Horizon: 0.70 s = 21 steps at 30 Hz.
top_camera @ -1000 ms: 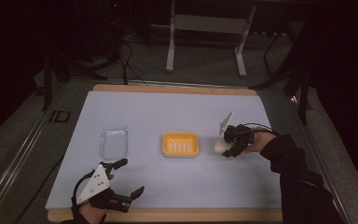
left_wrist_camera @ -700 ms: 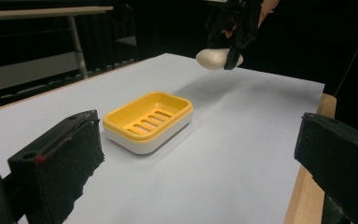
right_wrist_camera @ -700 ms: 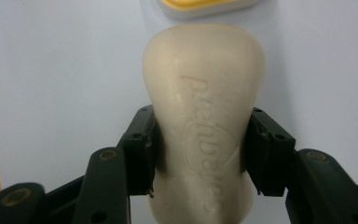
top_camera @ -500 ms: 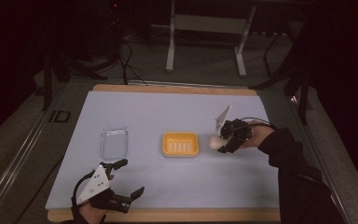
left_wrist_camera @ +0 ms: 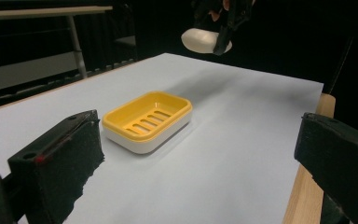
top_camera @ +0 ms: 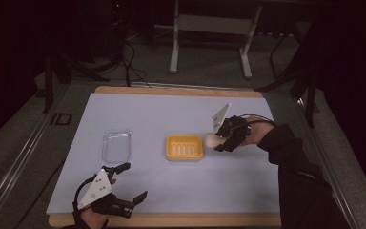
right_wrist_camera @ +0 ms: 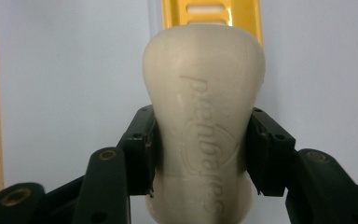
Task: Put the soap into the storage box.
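Room: dark floor around the worktop (top_camera: 138, 109); grey metal stand legs (top_camera: 209, 43) behind its far edge; cables on the floor at the far left
Worktop: pale blue-grey sheet over a wooden board; wood shows along the near and far edges
Soap dish: yellow soap dish (top_camera: 184, 147) with a slotted insert over a white base; it sits near the middle of the worktop; bare inside
Clear lid: transparent rectangular lid or tray (top_camera: 116, 145), lying flat to the left of the soap dish, well apart from it
Soap bar: cream soap bar (right_wrist_camera: 204, 140) with raised lettering on its face; held up off the worktop, just beside the right edge of the soap dish in the high view; the left tool view shows it in the air beyond the dish
Right tool: right tool (top_camera: 221, 140) clenched on the soap bar, one black pad pressed on each long side at the bar's narrow waist; a dark sleeve reaches in from the right
Left tool: left tool (top_camera: 131, 181) at the near left corner of the worktop, released, jaws spread wide with nothing between them; pointed toward the soap dish; far from it
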Tool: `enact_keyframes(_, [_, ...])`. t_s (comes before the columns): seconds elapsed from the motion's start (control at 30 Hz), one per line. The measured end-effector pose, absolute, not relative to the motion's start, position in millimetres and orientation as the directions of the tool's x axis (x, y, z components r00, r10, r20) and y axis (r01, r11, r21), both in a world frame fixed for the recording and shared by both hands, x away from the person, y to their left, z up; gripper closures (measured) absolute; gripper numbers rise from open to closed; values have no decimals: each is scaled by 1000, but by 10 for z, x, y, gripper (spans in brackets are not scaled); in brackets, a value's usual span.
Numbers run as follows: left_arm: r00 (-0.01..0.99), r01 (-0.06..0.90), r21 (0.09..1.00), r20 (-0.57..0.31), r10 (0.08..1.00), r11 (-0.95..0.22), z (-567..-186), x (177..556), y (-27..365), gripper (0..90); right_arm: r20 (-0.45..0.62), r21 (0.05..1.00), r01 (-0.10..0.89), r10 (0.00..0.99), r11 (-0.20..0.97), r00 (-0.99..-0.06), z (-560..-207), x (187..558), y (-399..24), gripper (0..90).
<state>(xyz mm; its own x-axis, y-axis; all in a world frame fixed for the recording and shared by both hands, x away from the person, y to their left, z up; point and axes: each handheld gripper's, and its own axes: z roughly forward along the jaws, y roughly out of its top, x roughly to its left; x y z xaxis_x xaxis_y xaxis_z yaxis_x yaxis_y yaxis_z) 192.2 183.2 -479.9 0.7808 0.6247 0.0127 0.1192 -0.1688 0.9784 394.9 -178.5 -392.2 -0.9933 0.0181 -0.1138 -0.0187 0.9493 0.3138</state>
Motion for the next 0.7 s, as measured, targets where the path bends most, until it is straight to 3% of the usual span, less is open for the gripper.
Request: enact_keyframes(0.7, [784, 120, 977, 15, 621, -174, -4802, 1923, 1832, 12, -139, 397, -81, -27, 914, -990, -3742, 4048, -1387, 500])
